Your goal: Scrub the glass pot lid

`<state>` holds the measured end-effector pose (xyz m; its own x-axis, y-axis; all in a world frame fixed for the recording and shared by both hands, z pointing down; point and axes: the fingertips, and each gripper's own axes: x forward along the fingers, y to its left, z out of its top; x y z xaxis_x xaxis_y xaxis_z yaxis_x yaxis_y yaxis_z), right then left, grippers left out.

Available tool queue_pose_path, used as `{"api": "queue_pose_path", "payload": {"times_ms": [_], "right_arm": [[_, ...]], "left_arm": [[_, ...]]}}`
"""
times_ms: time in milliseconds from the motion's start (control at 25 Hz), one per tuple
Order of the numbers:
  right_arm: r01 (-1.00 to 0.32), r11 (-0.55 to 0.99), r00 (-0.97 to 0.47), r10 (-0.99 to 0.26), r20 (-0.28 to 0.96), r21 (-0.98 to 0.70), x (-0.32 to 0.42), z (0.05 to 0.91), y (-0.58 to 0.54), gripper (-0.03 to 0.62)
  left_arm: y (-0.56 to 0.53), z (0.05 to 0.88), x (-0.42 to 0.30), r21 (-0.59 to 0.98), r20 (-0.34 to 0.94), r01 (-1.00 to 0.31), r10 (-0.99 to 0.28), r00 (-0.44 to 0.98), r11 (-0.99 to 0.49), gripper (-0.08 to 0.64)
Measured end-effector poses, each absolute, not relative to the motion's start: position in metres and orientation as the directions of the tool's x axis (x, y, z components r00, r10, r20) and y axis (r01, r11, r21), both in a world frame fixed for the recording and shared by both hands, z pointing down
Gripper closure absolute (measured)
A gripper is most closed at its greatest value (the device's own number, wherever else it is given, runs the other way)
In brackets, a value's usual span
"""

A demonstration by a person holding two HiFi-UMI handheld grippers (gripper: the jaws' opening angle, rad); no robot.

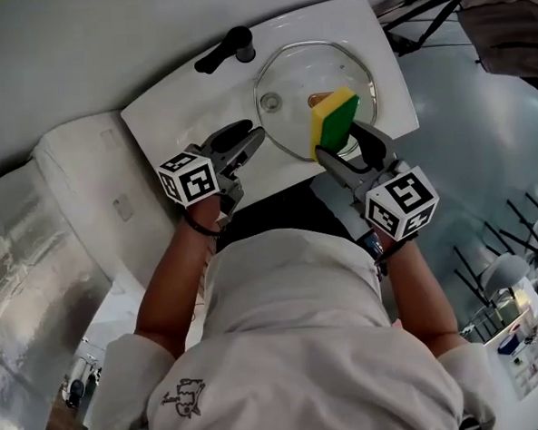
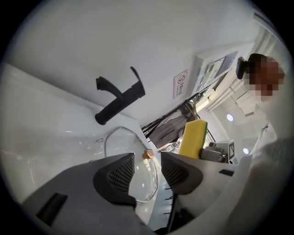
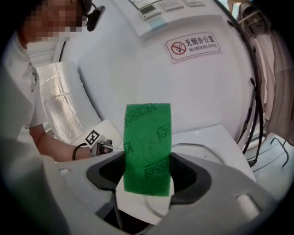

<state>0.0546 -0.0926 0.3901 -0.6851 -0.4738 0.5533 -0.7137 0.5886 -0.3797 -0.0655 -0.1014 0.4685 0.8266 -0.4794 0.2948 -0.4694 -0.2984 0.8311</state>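
Note:
The round glass pot lid [image 1: 288,79] lies flat in the white sink [image 1: 167,116], its copper-coloured knob [image 2: 147,155] in the middle. My left gripper [image 1: 249,138] hovers at the lid's near-left rim. It is open, and only the lid's edge [image 2: 141,181] shows beyond the gap between its jaws [image 2: 148,167]. My right gripper [image 1: 345,146] is shut on a yellow-and-green sponge [image 1: 334,119], held upright above the lid's near-right part. In the right gripper view the green scouring face [image 3: 147,147] fills the space between the pads, with the lid's rim [image 3: 197,150] behind it.
A black faucet lever [image 1: 227,48] stands at the back of the sink, and a drain [image 1: 268,100] shows under the lid. A foil-covered surface [image 1: 18,270] lies to the left. Black cables [image 1: 420,14] and a wire rack [image 1: 522,258] stand to the right.

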Motion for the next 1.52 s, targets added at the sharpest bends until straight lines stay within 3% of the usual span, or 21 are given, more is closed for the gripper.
{"api": "queue_pose_path", "payload": {"times_ms": [560, 960, 1160, 1520], "right_arm": [[-0.714, 0.607, -0.617, -0.309, 0.724, -0.349, 0.027, 0.476, -0.096, 0.296], [-0.708, 0.624, -0.562, -0.214, 0.799, -0.331, -0.003, 0.515, -0.101, 0.296], [-0.724, 0.615, -0.527, -0.200, 0.826, -0.313, -0.015, 0.528, -0.108, 0.295], [-0.741, 0.633, -0.422, -0.179, 0.889, -0.225, -0.031, 0.550, -0.114, 0.298]], "left_arm": [[-0.116, 0.575, -0.065, 0.907, 0.315, -0.400, -0.414, 0.854, -0.135, 0.373], [-0.121, 0.585, -0.054, 0.934, 0.233, -0.314, -0.377, 0.896, -0.169, 0.376], [-0.117, 0.587, -0.056, 0.931, 0.224, -0.311, -0.374, 0.900, -0.191, 0.468], [-0.116, 0.589, -0.058, 0.941, 0.200, -0.283, -0.373, 0.906, -0.185, 0.483]]}}
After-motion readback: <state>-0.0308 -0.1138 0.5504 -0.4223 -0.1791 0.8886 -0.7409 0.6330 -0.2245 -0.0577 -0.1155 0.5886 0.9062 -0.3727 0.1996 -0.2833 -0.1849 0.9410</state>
